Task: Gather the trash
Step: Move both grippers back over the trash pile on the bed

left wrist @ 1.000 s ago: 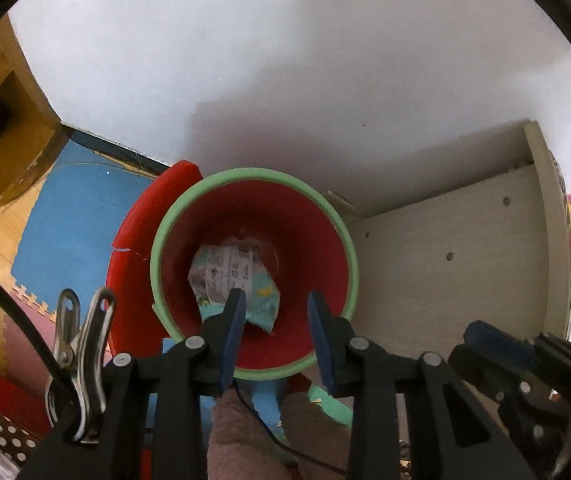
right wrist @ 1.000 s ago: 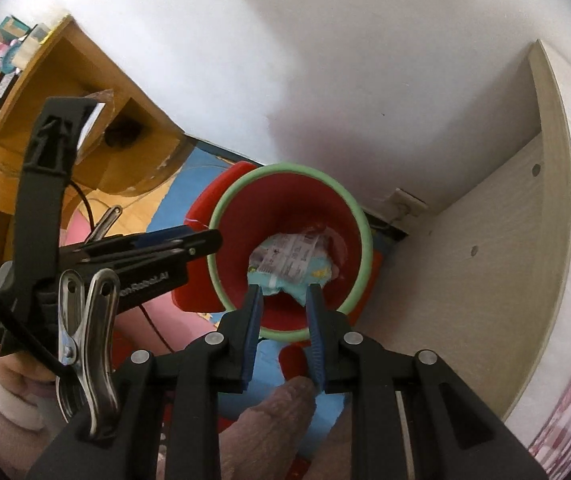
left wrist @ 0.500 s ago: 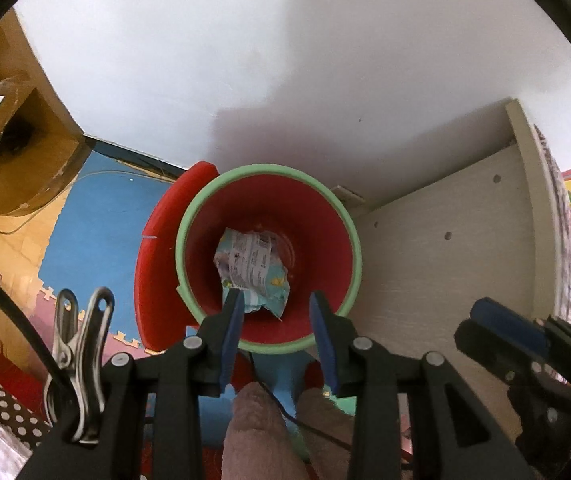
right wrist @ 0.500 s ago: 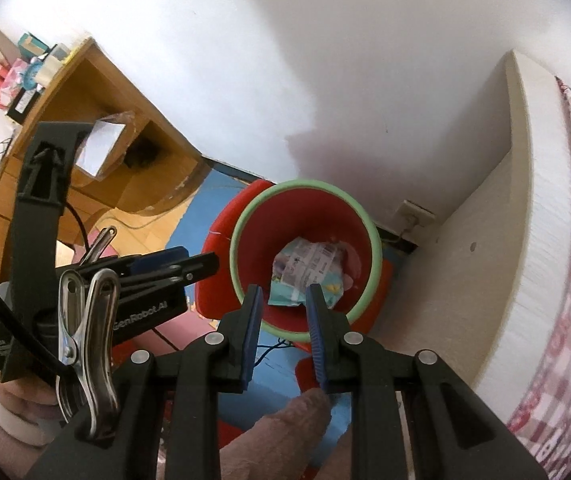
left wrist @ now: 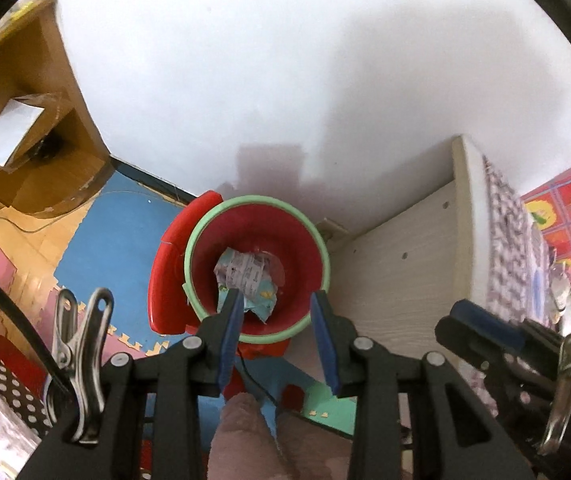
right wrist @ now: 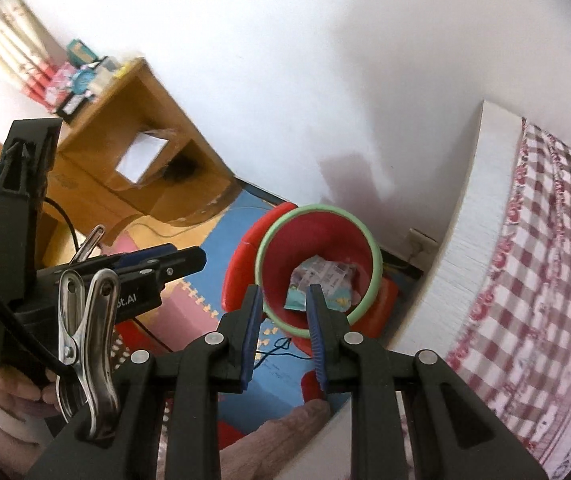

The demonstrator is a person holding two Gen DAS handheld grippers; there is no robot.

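A red bin with a pale green rim (left wrist: 327, 256) stands on the floor in the corner between the white wall (left wrist: 285, 60) and the pale wooden side panel of a bed (left wrist: 405, 264). Its red lid (left wrist: 169, 264) stands tipped up at the side of the rim away from the bed. Inside, at the bottom, lies the trash: a crumpled wrapper (left wrist: 245, 276) printed in white and light blue, seen from the right wrist as well (right wrist: 321, 280).

The left tongs (left wrist: 275, 312) hang above the bin, pointing steeply down; the blue pads stand apart with nothing between them, released. The right tongs (right wrist: 283, 300) also point down toward the bin, their pads closer together but with a clear empty gap, gripping nothing. In the right wrist view the left tongs' body shows at the left edge, held in a hand (right wrist: 13, 404) in a pink sleeve.

The floor is covered with blue foam mat tiles (left wrist: 113, 232) and pink ones. A wooden cabinet (right wrist: 133, 128) stands against the wall beyond the mat, with a white sheet (right wrist: 141, 156) in one open compartment and small boxes on top. A red-and-white checked bedsheet (right wrist: 545, 260) covers the bed.
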